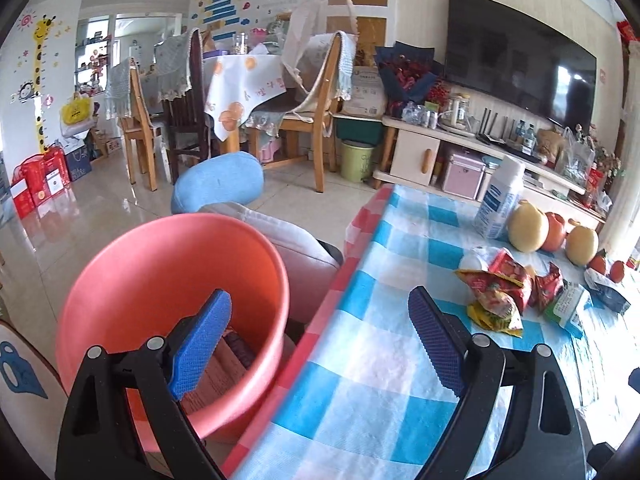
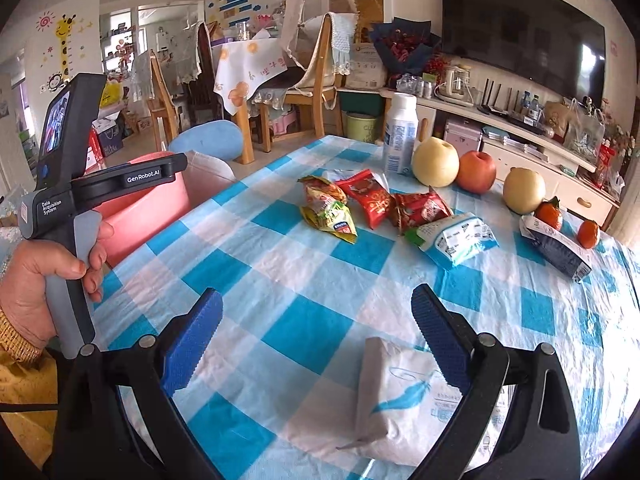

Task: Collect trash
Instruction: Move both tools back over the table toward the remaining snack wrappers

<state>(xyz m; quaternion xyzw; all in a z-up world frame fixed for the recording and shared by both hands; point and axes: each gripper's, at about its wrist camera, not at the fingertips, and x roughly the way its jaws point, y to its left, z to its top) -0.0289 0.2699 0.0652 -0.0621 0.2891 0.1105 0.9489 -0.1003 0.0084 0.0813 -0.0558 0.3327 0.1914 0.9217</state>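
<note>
Several snack wrappers lie in a cluster on the blue-checked tablecloth: a yellow-green one [image 2: 328, 210], two red ones [image 2: 366, 196] [image 2: 424, 208], a white-blue packet [image 2: 456, 240] and a dark packet [image 2: 556, 244]. The same cluster [image 1: 496, 292] shows in the left wrist view. My left gripper [image 1: 320, 340] is open, one finger over the pink bucket [image 1: 160, 280], the other over the table edge. Inside the bucket lies some brown packaging [image 1: 216, 376]. My right gripper [image 2: 316, 336] stands open above the cloth, well short of the wrappers, with nothing between its fingers.
A white tissue pack [image 2: 400, 400] lies under the right gripper's right finger. Behind the wrappers stand a milk bottle [image 2: 400, 136], two pears [image 2: 434, 162], an apple [image 2: 476, 172] and tangerines [image 2: 588, 234]. A hand [image 2: 36, 280] holds the left tool's handle beside the bucket [image 2: 152, 204].
</note>
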